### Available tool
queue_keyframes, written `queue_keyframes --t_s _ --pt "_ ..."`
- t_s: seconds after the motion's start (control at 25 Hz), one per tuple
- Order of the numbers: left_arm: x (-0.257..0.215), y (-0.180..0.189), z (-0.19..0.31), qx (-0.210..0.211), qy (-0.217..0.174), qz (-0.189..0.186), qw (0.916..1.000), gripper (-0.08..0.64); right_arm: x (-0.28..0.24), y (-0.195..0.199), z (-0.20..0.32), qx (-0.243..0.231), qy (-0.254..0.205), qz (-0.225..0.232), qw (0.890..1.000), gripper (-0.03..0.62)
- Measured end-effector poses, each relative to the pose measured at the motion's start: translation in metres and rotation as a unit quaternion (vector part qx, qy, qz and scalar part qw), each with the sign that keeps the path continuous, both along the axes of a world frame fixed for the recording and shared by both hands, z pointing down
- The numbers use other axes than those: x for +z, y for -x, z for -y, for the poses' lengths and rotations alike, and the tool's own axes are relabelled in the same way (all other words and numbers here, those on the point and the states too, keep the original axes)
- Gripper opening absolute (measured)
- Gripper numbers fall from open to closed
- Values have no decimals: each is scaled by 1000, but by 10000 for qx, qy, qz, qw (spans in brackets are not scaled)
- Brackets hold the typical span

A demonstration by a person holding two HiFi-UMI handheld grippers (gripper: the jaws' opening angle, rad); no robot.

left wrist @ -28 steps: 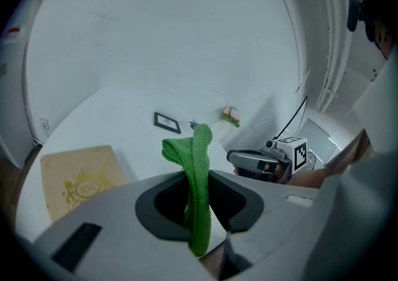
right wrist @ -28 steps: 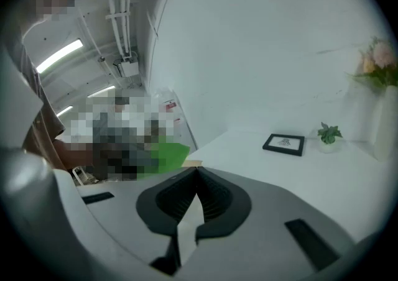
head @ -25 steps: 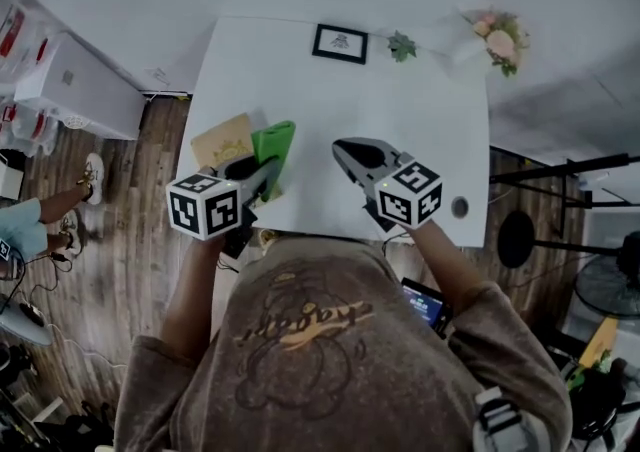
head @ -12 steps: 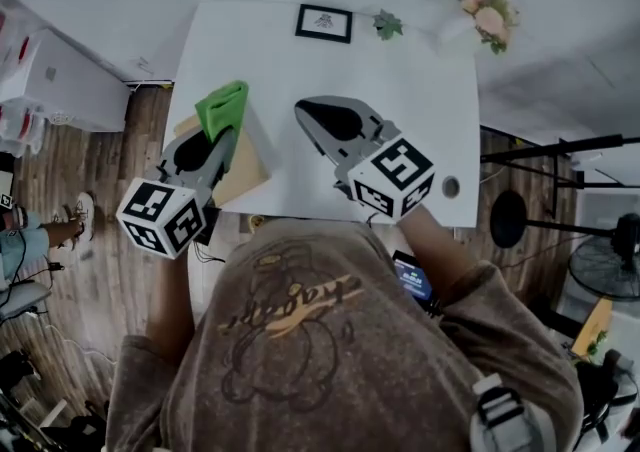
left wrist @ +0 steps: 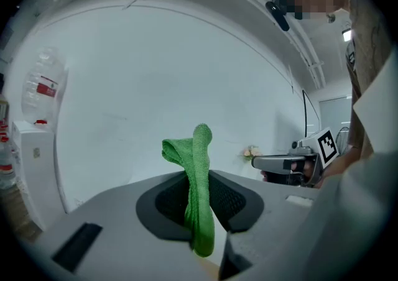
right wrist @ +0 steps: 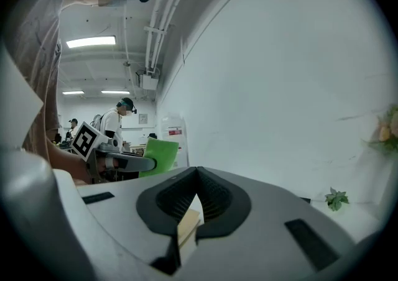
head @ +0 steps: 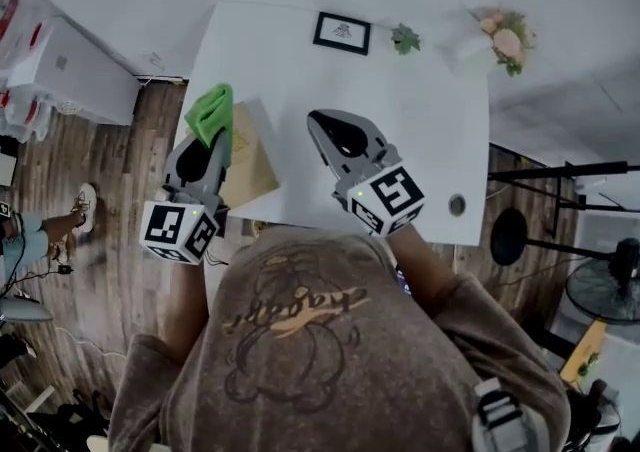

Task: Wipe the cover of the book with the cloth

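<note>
At the left of the head view, the left gripper (head: 207,145) pinches the green cloth (head: 210,110), which sticks up past its jaws. The book (head: 248,158) lies just right of it, at the near-left corner of the table (head: 430,130). The right gripper (head: 320,123) is at centre frame, jaws pressed together on nothing.

Wiping looks not yet begun: the cloth is in hand but seems to be off the cover. Next, the cloth must come down flat on the cover and sweep across, perhaps with the right gripper steadying the book.

The left gripper hides part of the book, and its cover print is too small to read.
</note>
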State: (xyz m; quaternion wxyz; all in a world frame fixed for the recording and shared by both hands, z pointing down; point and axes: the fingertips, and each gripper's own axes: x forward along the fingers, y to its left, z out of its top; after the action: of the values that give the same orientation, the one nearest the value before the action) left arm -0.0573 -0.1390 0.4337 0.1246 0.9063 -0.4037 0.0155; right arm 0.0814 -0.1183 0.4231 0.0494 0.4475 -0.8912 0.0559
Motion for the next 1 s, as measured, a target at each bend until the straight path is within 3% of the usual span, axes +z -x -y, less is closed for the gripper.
queue_keyframes --t_s 0.56,1.0 --pt "12 14 1 -322 -36 -38 9995 69 31 20 8 251 209 266 9991 2" --pt "16 19 4 -518 -47 7 9986 69 36 12 15 361 289 329 9984 2"
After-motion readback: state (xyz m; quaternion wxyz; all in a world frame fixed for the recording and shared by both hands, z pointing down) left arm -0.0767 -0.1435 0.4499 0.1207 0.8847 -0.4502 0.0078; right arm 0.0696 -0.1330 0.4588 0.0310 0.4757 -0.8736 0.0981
